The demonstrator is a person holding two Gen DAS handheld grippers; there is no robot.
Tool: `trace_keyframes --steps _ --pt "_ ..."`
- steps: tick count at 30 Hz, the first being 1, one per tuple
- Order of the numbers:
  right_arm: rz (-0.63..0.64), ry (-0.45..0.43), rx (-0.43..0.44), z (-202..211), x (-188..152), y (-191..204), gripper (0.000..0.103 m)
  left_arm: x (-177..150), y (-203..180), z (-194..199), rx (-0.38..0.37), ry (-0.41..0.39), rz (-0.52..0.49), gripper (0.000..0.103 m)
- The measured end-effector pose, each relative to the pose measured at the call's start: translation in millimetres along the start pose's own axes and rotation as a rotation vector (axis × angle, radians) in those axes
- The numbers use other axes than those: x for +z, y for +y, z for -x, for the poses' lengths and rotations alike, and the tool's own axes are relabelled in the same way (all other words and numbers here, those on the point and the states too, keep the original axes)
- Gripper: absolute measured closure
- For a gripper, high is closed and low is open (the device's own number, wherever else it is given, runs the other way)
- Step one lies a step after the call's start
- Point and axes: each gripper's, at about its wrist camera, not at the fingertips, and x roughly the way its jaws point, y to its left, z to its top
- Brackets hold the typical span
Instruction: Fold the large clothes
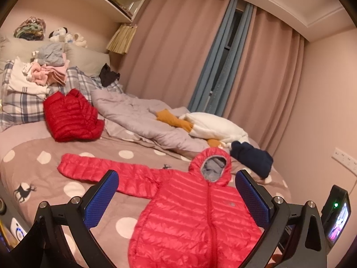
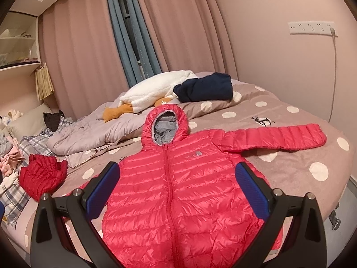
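Note:
A red hooded puffer jacket (image 1: 196, 218) (image 2: 178, 192) lies flat and face up on the bed, zipped, hood pointing to the far side. One sleeve (image 1: 100, 169) stretches out to the left in the left wrist view; the other sleeve (image 2: 274, 138) stretches right in the right wrist view. My left gripper (image 1: 177, 178) hovers open above the jacket's chest, holding nothing. My right gripper (image 2: 177, 172) also hangs open over the jacket's body, blue pads wide apart and empty.
A darker red folded jacket (image 1: 71, 116) (image 2: 42, 176) lies near the plaid pillows (image 1: 20, 105). A grey duvet (image 1: 142, 120), a white plush garment (image 1: 214, 127), a navy garment (image 2: 205, 87) and a clothes pile (image 1: 46, 69) fill the far bed. A wall (image 2: 290, 71) bounds the right side.

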Motion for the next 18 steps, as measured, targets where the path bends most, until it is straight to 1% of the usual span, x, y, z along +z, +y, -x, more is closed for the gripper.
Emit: trace_keyframes --steps 6,10,18 --pt "-0.018 0.007 -0.001 -3.8 -0.3 -8.6 0.000 -1.2 -0.7 -4.1 0.015 0.008 -0.004 0.000" --pt "-0.021 0.007 -0.015 -3.3 0.1 -11.7 0.000 -1.8 -0.7 -3.4 0.001 0.011 0.006 0.000" --pt "-0.043 -0.007 -0.016 -0.9 2.5 -19.4 0.000 0.7 2.8 -1.2 -0.001 0.006 0.028 0.000"
